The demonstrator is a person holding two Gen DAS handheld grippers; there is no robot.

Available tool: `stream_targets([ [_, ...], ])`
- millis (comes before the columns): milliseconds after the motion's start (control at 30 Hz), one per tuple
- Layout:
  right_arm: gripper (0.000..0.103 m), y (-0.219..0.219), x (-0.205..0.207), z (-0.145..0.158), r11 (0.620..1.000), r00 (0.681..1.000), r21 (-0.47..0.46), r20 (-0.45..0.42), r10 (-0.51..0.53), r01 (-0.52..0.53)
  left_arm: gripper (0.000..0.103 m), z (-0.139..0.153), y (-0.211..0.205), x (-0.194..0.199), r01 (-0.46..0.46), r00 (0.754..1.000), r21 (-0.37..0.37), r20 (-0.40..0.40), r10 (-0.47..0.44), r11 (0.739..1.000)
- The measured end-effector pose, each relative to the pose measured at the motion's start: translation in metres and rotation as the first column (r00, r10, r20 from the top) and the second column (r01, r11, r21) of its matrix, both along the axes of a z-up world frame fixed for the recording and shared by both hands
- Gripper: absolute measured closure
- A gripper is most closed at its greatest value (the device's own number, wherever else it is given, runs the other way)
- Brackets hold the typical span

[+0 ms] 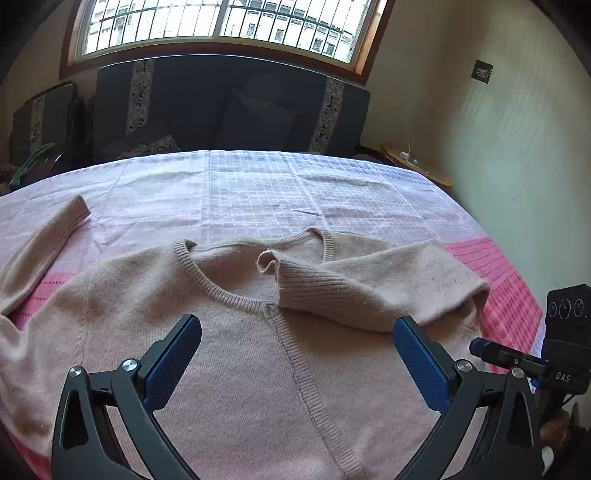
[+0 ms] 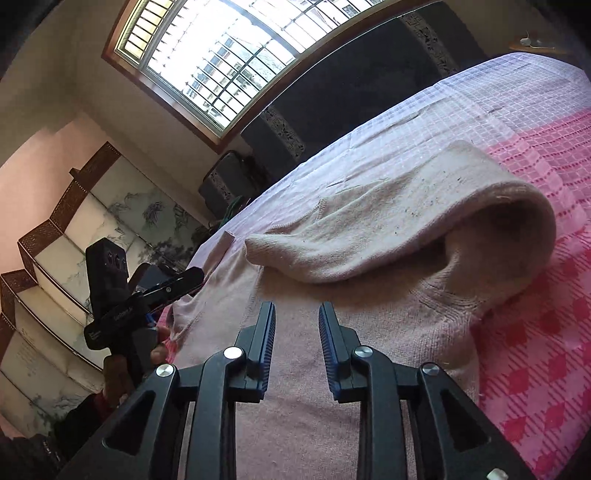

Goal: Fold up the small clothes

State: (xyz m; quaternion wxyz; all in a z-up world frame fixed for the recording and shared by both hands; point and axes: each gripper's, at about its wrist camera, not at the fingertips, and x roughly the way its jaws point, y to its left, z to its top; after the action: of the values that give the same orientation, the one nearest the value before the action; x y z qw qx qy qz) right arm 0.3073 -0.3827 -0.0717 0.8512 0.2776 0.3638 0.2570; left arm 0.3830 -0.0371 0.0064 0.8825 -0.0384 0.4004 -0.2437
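A small beige knit sweater [image 1: 229, 354] lies flat, front up, on a pink and white checked cloth [image 1: 258, 184]. Its right sleeve [image 1: 373, 288] is folded inward across the chest, cuff near the neckline. Its left sleeve [image 1: 40, 251] lies spread out to the left. My left gripper [image 1: 295, 325] is wide open and empty above the chest. My right gripper [image 2: 296, 314] is open with a narrow gap, empty, hovering above the sweater body [image 2: 325, 369] just short of the folded sleeve [image 2: 399, 229]. The right gripper's body shows in the left wrist view [image 1: 532, 362].
A dark sofa [image 1: 229, 107] stands behind the table under a barred window [image 1: 221, 22]. A round wooden side table [image 1: 413, 162] is at the back right. The left gripper [image 2: 122, 295] and hand show in the right wrist view, before a painted folding screen [image 2: 74, 229].
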Motion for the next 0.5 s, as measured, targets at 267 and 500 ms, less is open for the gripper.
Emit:
stream_targets([
  [267, 0.077, 0.003, -0.009, 0.002, 1.000, 0.998, -0.009, 0.067, 0.021, -0.021, 0.040, -0.036, -0.020, 0.058, 0.079, 0.978, -0.136, -0.181, -0.104, 0.987],
  [500, 0.075, -0.008, -0.016, 0.004, 0.999, 0.994, 0.017, 0.109, -0.030, 0.028, 0.091, -0.028, -0.039, 0.054, 0.060, 0.983, -0.034, -0.173, -0.065, 0.998],
])
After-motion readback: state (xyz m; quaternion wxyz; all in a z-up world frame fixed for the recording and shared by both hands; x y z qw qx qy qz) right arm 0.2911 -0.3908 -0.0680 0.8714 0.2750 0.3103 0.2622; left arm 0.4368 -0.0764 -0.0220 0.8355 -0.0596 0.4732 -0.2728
